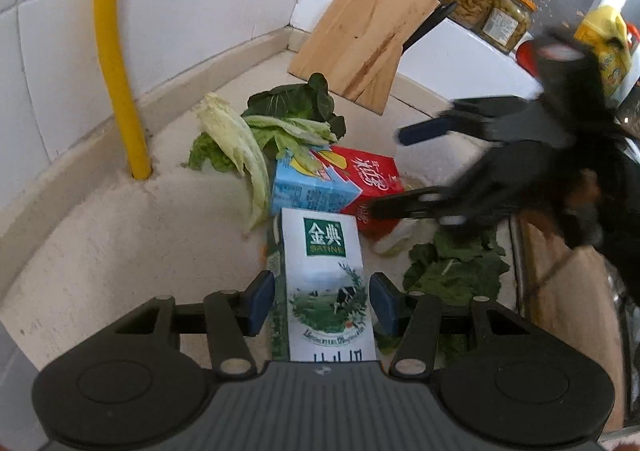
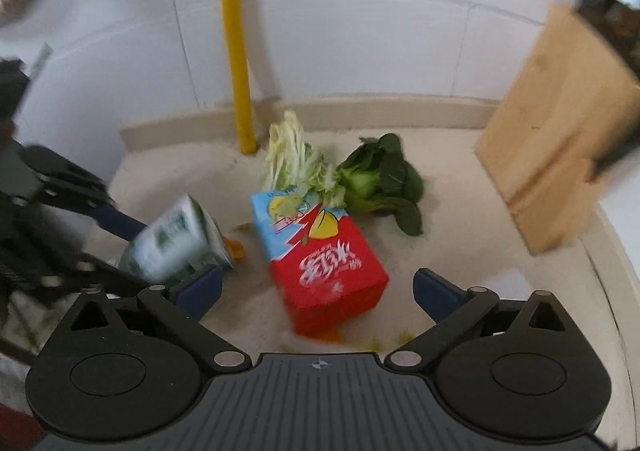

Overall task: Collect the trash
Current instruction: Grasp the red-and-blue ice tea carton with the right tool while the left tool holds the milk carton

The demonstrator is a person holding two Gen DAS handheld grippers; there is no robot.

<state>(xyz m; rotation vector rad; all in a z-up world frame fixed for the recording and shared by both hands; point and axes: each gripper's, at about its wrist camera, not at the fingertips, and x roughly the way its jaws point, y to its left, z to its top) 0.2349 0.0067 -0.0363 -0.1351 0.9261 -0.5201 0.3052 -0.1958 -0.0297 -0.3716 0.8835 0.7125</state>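
The left gripper [image 1: 322,301] is clamped on a white milk carton [image 1: 326,283], held above the worktop [image 1: 100,243]. The right gripper [image 2: 318,287] is spread wide and grips nothing, with the red and blue juice carton [image 2: 320,255] lying between its jaws, near the worktop's back edge beside cabbage leaves [image 2: 296,159].

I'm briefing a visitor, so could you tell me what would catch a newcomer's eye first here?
Probably the red-and-blue carton lying mid-counter between the open right gripper's fingers. Beside it, the left gripper clamps a white milk carton. Behind them, a yellow pipe rises against the white tiles.
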